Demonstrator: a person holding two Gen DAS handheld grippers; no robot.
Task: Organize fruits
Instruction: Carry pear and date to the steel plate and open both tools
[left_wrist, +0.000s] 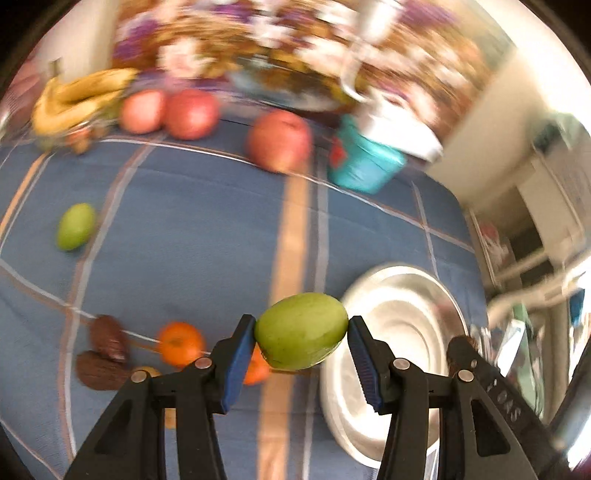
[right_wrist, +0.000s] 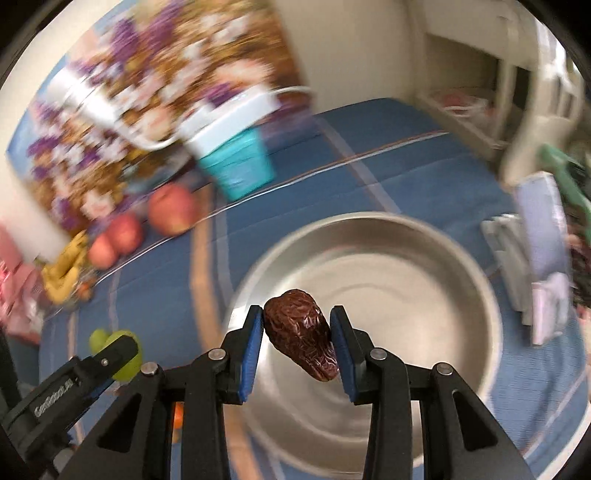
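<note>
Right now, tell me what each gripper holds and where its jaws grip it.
The left gripper clamps a green fruit by its two ends. The right gripper clamps a wrinkled brown date across its sides.

White lettering runs along the black arm of the left gripper where it pokes in at the lower left of the right gripper's view, but blur leaves it unreadable. Similar white characters sit on the right gripper, also illegible. Nothing else bears writing.
</note>
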